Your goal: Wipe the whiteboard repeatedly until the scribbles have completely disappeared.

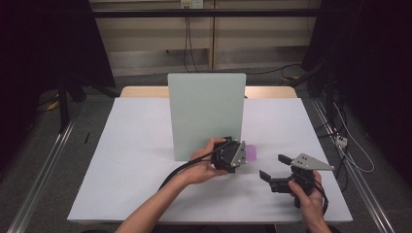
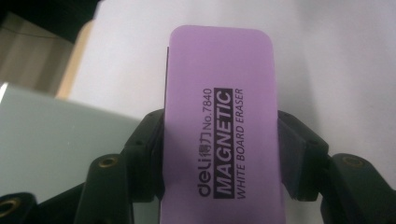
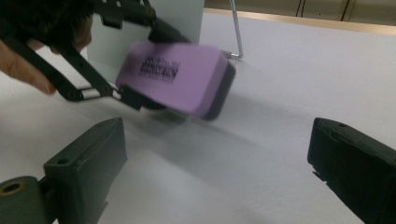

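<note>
Purple eraser [image 2: 219, 126] clamped across its width in left fingers [image 2: 294, 154] beside whiteboard [image 1: 206, 114] for wiping; right fingers [image 3: 359, 163] apart, idle.

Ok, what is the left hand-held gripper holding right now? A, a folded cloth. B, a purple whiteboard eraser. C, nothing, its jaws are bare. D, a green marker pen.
B: in the left gripper view the left hand-held gripper has its jaws clamped on both long sides of the purple eraser, printed "MAGNETIC WHITE BOARD ERASER"; the right gripper view also shows it gripped above the table.
</note>
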Motion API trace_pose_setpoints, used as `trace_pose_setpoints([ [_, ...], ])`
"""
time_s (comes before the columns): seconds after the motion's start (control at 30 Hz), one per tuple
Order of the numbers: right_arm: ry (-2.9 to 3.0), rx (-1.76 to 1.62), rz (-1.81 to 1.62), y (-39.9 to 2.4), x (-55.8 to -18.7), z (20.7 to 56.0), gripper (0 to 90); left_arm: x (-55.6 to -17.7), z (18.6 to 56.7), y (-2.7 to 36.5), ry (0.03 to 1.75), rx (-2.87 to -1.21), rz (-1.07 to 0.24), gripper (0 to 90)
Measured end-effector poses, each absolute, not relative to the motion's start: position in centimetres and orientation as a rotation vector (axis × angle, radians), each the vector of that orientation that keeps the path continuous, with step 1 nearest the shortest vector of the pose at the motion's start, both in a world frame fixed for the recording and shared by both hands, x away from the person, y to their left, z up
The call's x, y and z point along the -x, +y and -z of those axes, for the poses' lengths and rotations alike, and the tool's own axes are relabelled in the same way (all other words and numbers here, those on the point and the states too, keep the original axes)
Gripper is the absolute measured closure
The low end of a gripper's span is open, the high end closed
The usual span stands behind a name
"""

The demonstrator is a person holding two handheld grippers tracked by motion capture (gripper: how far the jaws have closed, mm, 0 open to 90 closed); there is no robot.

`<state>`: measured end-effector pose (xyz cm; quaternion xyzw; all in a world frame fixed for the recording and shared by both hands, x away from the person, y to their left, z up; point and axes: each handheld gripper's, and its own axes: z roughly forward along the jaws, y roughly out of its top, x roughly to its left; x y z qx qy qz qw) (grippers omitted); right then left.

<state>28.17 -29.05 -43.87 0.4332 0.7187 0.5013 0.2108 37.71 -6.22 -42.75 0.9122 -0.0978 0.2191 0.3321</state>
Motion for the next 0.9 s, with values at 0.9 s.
trace_pose_setpoints([
  [0.9, 1.986, -1.204, -1.41, -29.4, -28.0, 43.9, 4.2, -37.9, 44.3, -7.7, -0.239, -2.397, -0.453, 40.8],
])
